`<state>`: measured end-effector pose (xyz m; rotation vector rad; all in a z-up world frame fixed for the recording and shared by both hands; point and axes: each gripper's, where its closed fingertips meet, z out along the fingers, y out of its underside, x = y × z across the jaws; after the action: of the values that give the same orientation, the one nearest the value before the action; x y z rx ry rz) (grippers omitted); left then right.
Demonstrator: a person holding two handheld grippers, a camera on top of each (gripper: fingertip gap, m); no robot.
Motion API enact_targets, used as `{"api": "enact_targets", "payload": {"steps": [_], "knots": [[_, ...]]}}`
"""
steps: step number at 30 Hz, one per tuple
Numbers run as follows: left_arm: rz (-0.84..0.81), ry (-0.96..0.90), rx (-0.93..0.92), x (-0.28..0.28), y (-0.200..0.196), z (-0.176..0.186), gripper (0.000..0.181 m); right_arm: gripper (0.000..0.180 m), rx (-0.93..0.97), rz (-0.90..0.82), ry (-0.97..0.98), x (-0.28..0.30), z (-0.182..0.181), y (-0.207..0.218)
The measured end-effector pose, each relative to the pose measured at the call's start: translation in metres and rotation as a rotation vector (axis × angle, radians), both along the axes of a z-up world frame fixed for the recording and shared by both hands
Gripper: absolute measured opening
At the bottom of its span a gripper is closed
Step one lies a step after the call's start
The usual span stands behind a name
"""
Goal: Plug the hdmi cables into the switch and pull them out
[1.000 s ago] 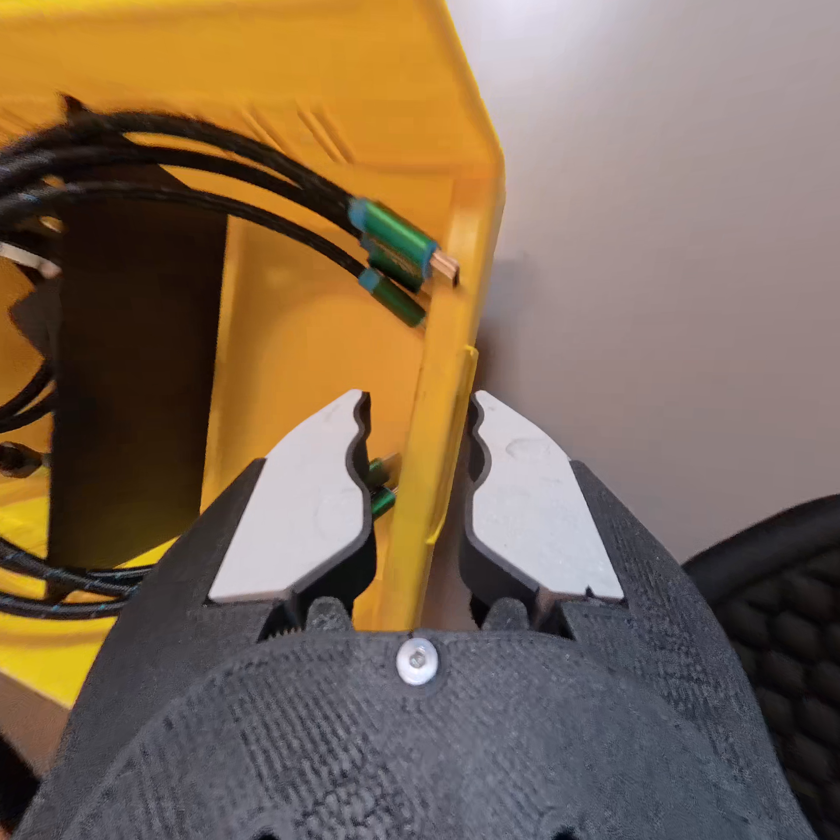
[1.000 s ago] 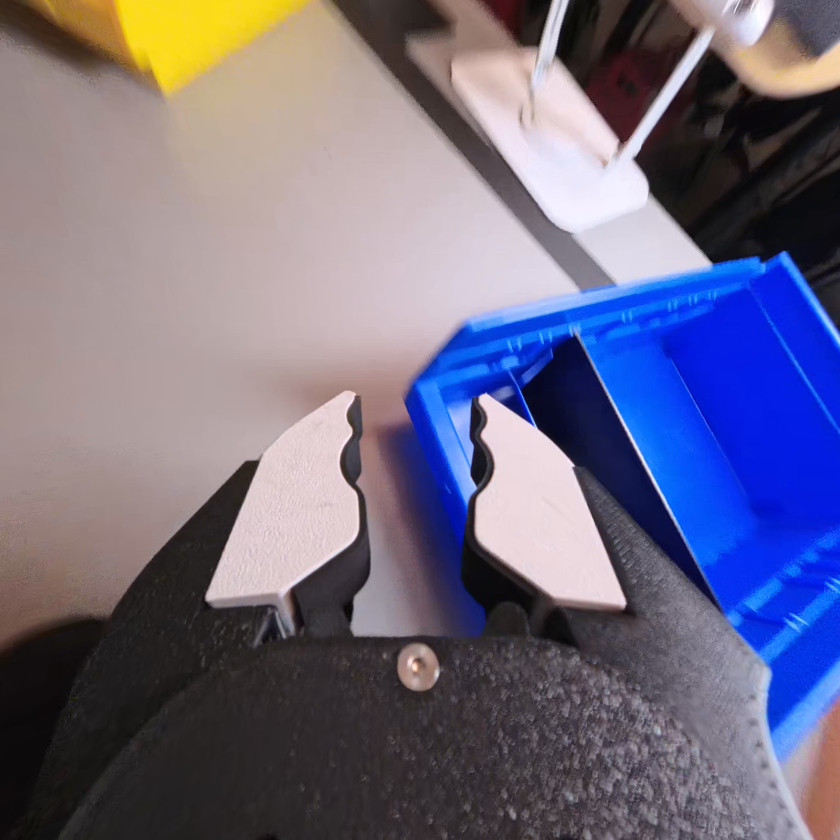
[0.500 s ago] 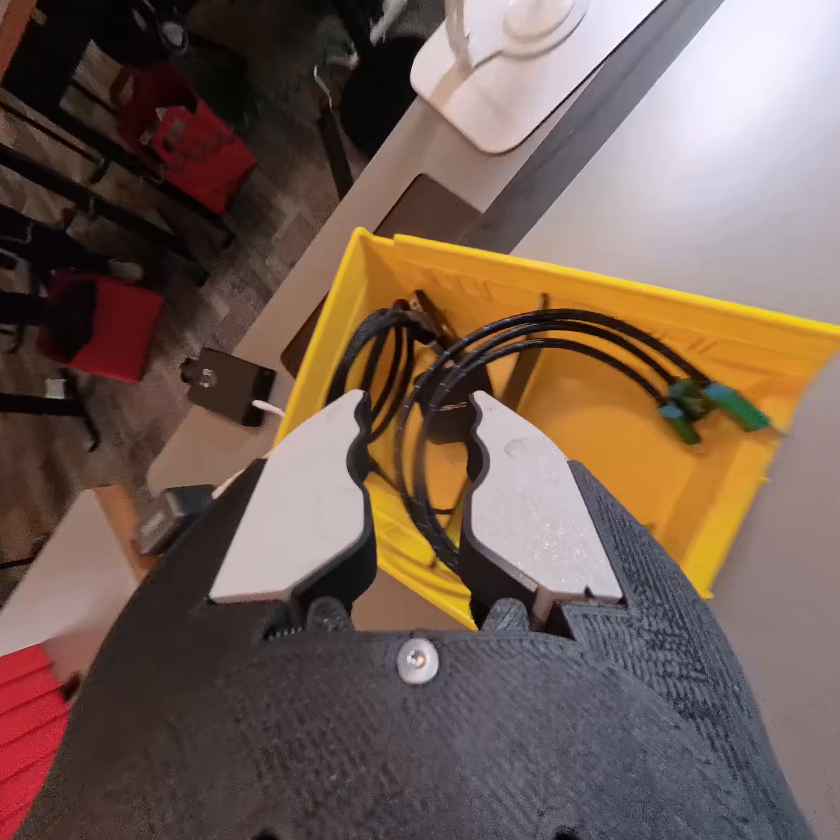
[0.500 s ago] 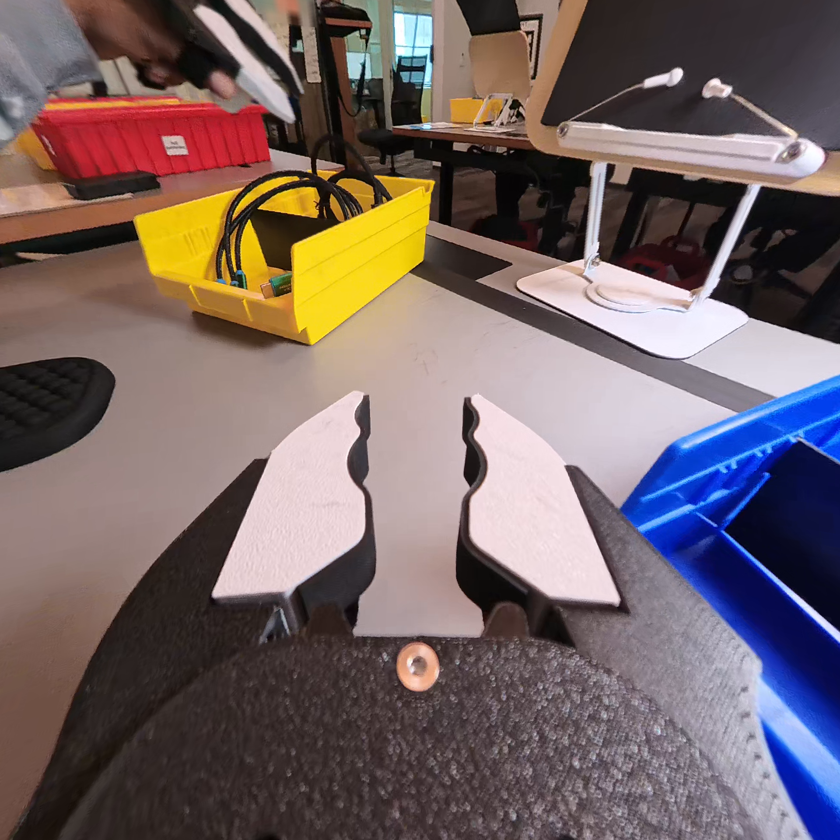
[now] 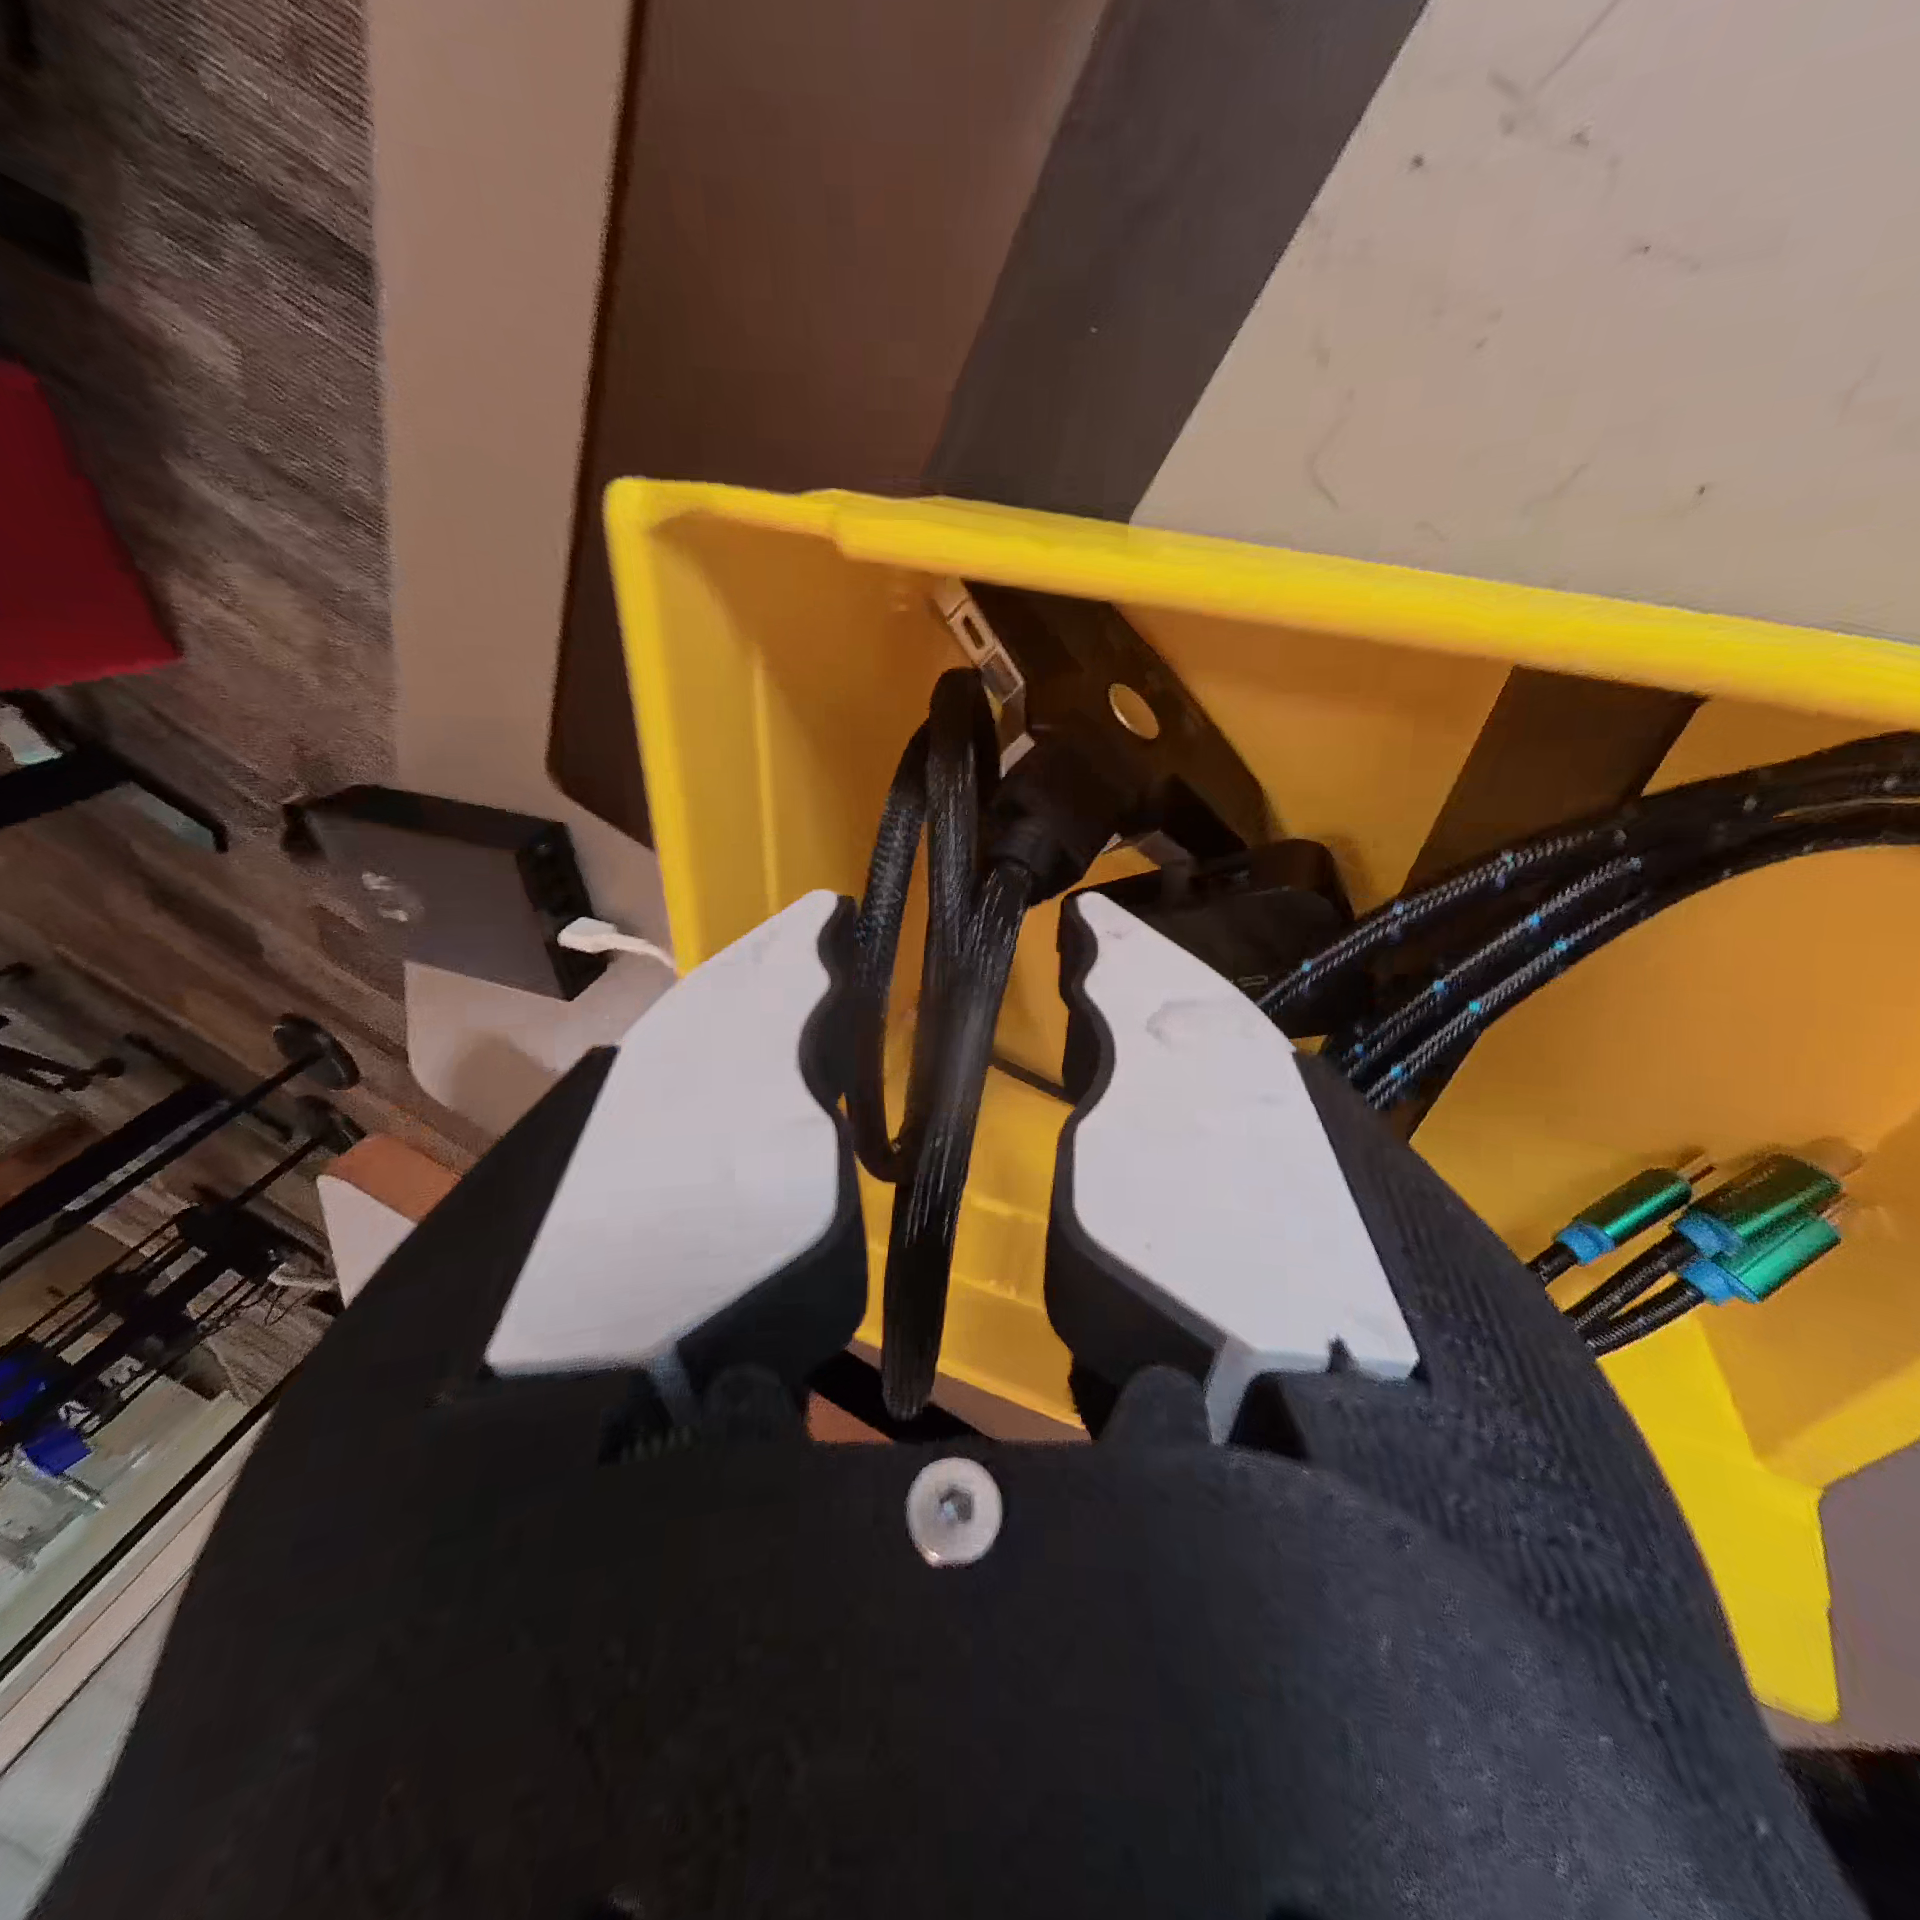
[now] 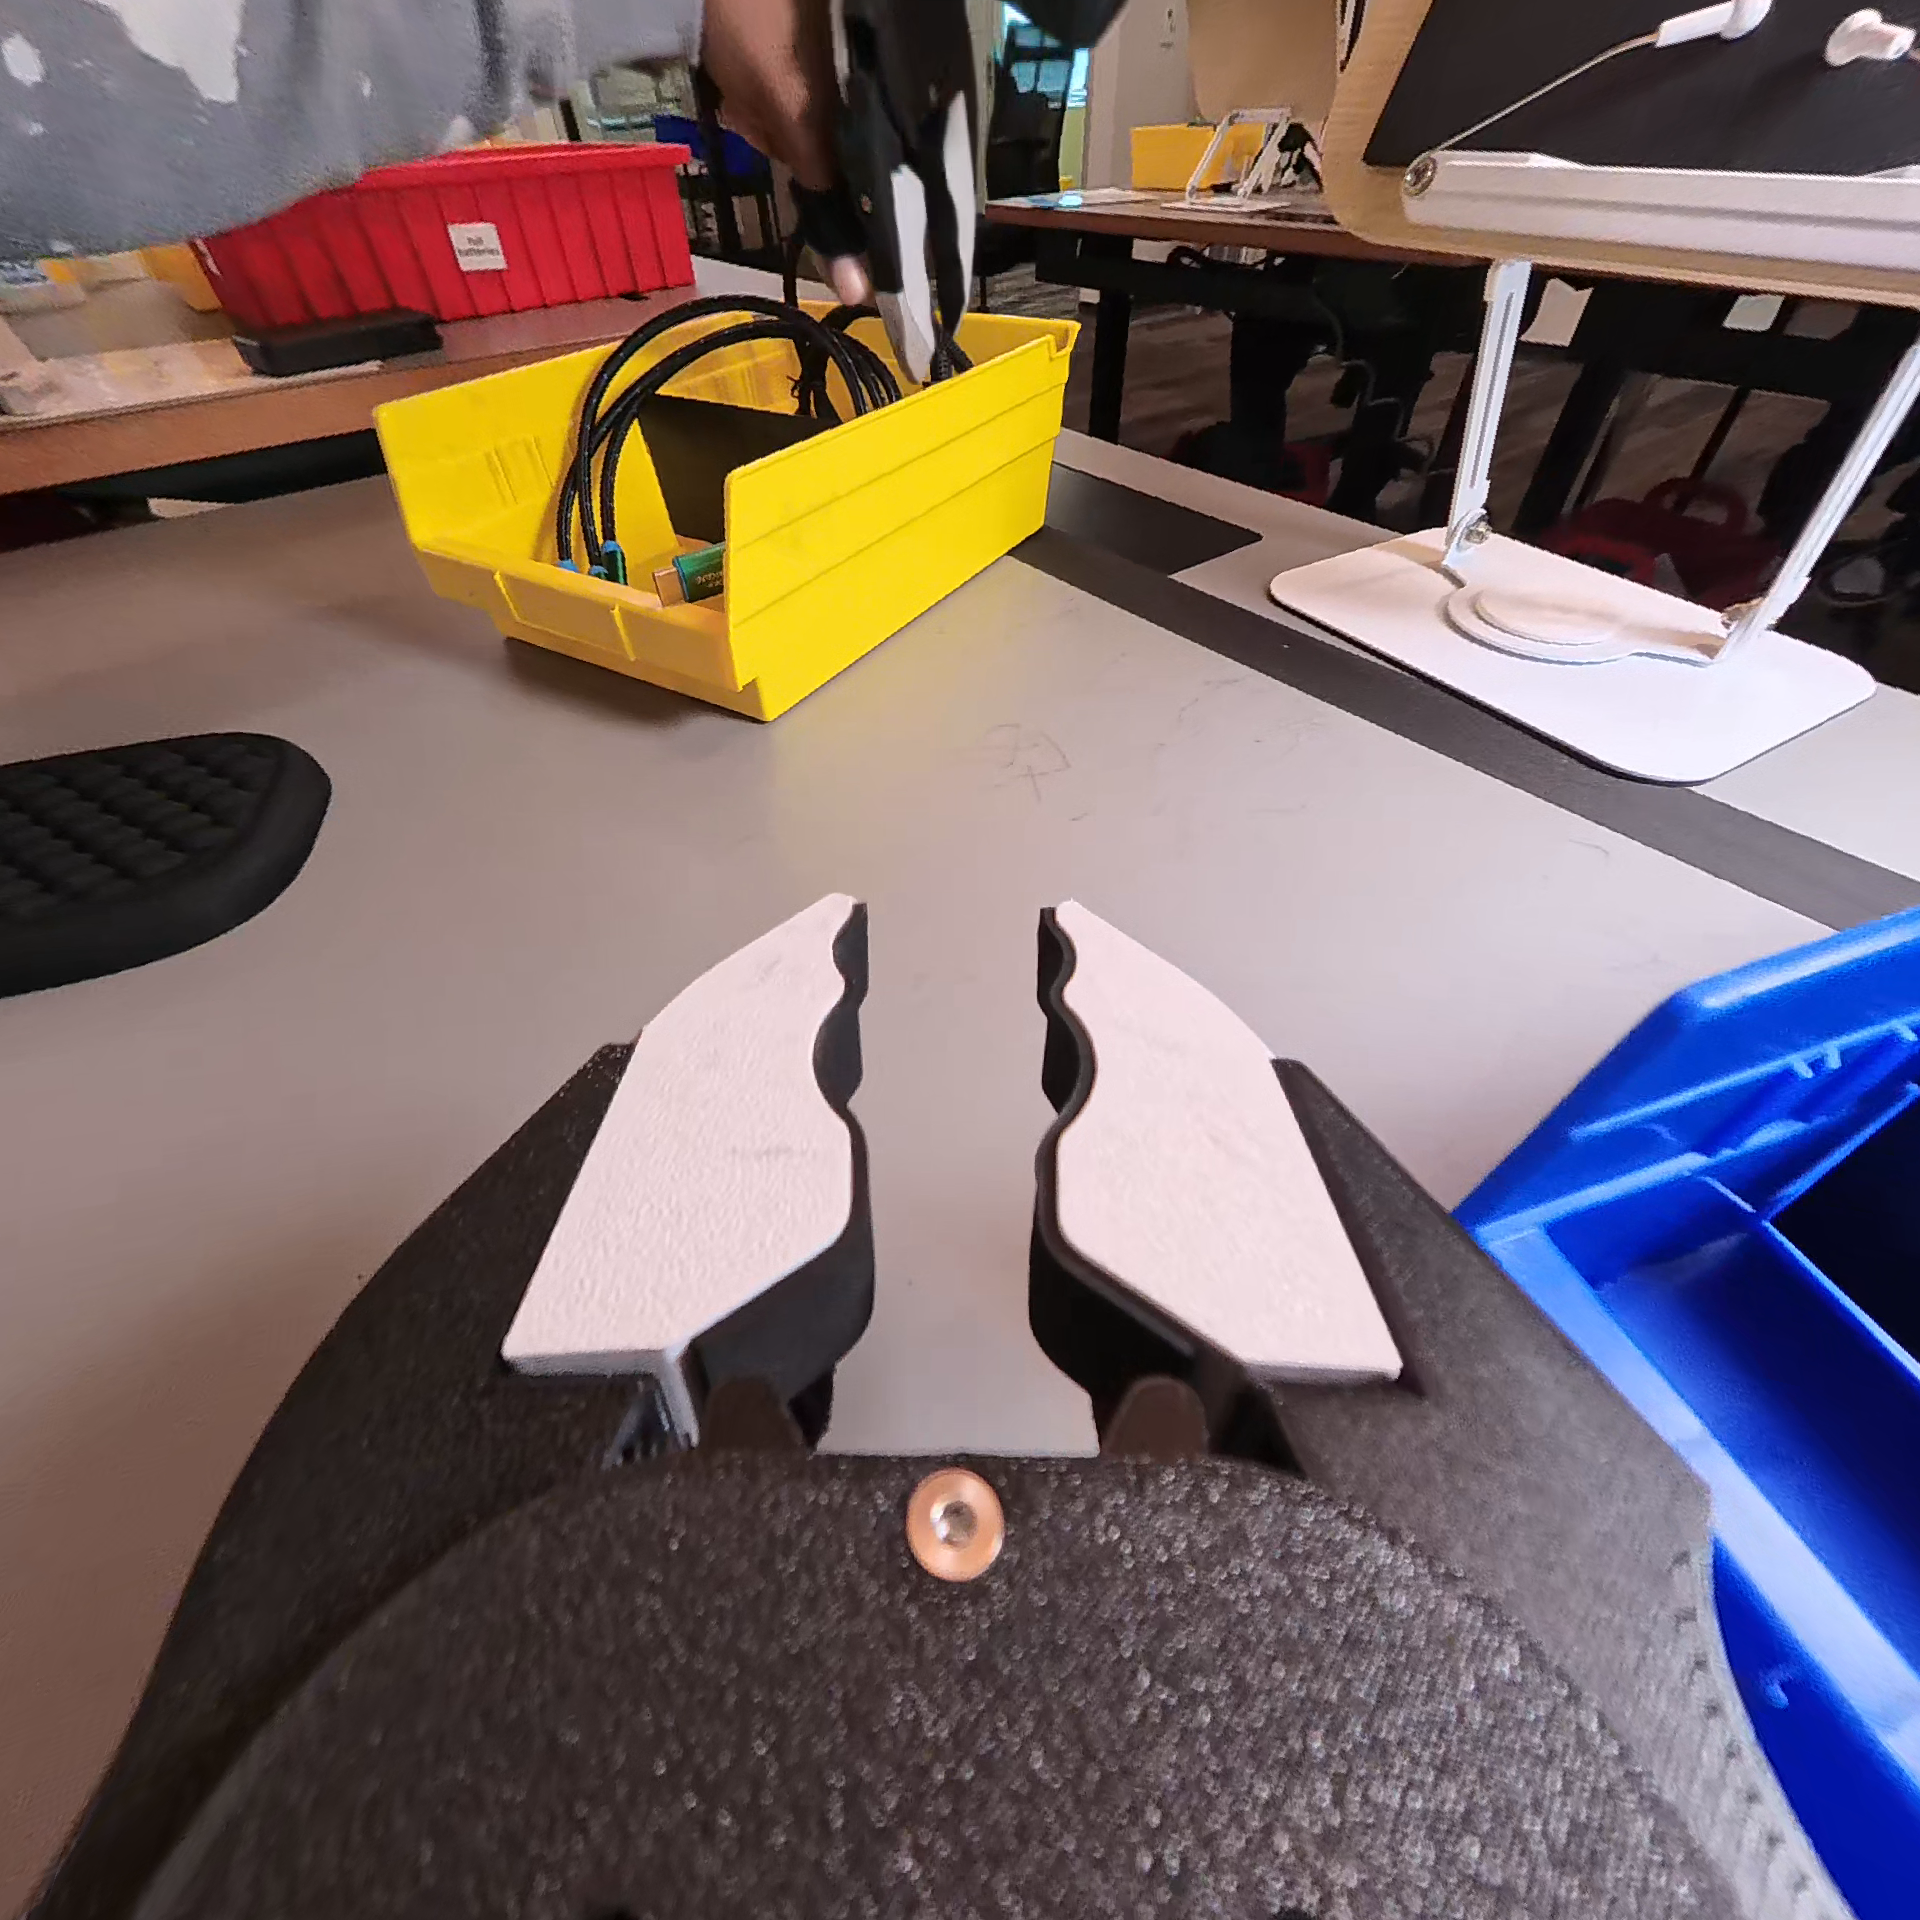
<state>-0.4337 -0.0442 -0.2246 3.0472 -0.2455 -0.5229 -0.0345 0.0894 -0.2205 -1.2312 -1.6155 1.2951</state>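
Observation:
A yellow bin (image 5: 1299,582) holds a black switch (image 5: 1122,748) at its far end and braided black HDMI cables (image 5: 1507,935) with green plugs (image 5: 1756,1226). My left gripper (image 5: 951,914) is open inside the bin, its fingers on either side of a black cable loop (image 5: 935,1091) that runs to the switch. In the right wrist view the same bin (image 6: 831,540) stands far ahead with the left gripper (image 6: 914,281) over its back end. My right gripper (image 6: 951,914) is open and empty, low over the grey table (image 6: 1039,831).
A blue bin (image 6: 1714,1247) is close on the right. A black padded mat (image 6: 135,842) lies at the left. A white stand's base (image 6: 1579,655) sits at the back right. A red bin (image 6: 457,239) stands on another table behind.
My left gripper has dropped into the yellow bin's far end, around the cable loop by the switch. My right gripper has swung away from the blue bin and now points level across the table.

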Motion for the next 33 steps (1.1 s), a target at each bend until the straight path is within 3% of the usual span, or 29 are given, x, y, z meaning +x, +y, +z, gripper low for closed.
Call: {"api": "enact_targets", "payload": {"steps": [5,9,14,25,29,33], "knots": [[-0.027,0.005,-0.121,-0.001,-0.004,-0.004,0.019,0.027,-0.017,0.004,-0.008,0.002,0.0,0.004],[-0.049,0.05,-0.121,-0.004,-0.012,0.017,0.011,0.025,-0.059,0.009,0.006,0.003,0.006,0.007],[-0.019,0.156,-0.008,-0.013,-0.026,0.077,0.01,0.023,-0.065,0.013,0.034,0.007,0.014,0.006],[-0.025,0.43,0.295,0.014,-0.041,0.251,0.01,0.022,-0.05,-0.015,0.074,0.012,0.022,0.008],[-0.089,0.44,0.468,0.048,-0.027,0.284,0.011,0.022,-0.055,-0.019,0.071,0.011,0.019,0.007],[-0.194,0.305,0.661,0.103,-0.001,0.282,0.011,0.022,-0.044,-0.019,0.082,0.01,0.02,0.005]]}}
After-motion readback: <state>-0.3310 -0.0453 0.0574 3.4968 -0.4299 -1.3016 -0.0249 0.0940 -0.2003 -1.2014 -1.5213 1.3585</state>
